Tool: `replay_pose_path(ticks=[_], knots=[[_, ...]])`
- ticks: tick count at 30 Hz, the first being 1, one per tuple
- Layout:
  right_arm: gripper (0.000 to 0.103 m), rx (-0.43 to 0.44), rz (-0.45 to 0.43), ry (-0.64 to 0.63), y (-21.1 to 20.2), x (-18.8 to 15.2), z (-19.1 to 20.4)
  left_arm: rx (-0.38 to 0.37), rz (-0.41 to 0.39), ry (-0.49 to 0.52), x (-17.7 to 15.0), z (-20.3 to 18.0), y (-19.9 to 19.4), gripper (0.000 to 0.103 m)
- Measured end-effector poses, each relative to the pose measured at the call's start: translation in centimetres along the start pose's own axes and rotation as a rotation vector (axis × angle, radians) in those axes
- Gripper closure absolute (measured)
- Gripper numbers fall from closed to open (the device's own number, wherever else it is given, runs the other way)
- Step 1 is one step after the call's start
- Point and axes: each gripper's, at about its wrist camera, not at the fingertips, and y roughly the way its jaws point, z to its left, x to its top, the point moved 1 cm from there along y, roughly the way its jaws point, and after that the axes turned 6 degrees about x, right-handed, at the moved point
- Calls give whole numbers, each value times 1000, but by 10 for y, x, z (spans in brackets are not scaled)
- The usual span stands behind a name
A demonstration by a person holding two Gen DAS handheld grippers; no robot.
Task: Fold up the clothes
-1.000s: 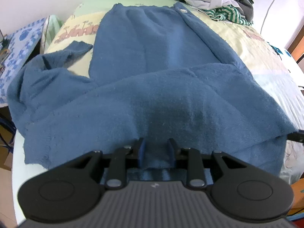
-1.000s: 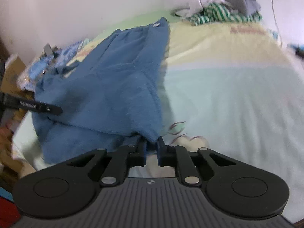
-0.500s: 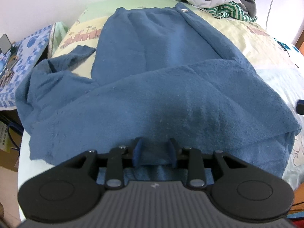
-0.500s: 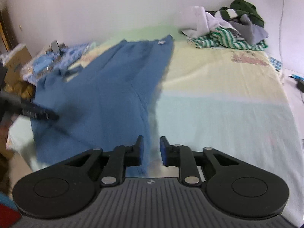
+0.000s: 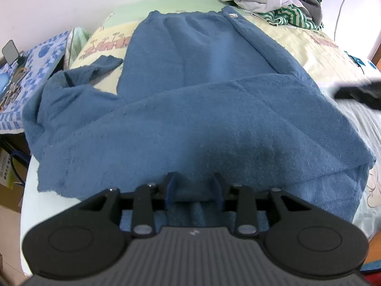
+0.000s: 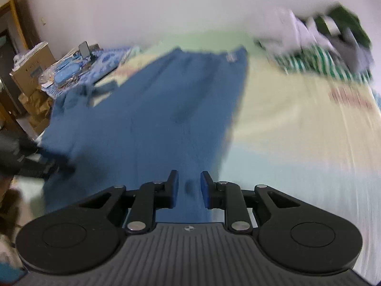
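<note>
We see the soft, floppy sweater (image 5: 202,124) on the bed (image 6: 297,143); left gripper (image 5: 194,186) wide, right gripper (image 6: 189,186) narrow, both holding nothing; grab its near hem.

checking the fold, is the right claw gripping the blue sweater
No, the right claw is open, its fingers apart with nothing pinched, above the blue sweater.

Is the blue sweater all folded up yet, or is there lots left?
Only started. The blue sweater has one part laid across its body; a sleeve sticks out unfolded. Both the left gripper and the right gripper are open, holding nothing. More folds remain, and the clothes pile on the bed is untouched.
</note>
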Motion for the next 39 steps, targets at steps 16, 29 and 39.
replay_pose_path(ticks=[16, 29, 39], knots=[[84, -148, 81, 90, 103, 65, -29, -133, -71, 132, 20, 4, -5, 56], [74, -243, 31, 197, 130, 121, -37, -294, -57, 195, 22, 33, 13, 52], [74, -28, 95, 18, 62, 67, 54, -226, -121, 153, 25, 81, -8, 53]])
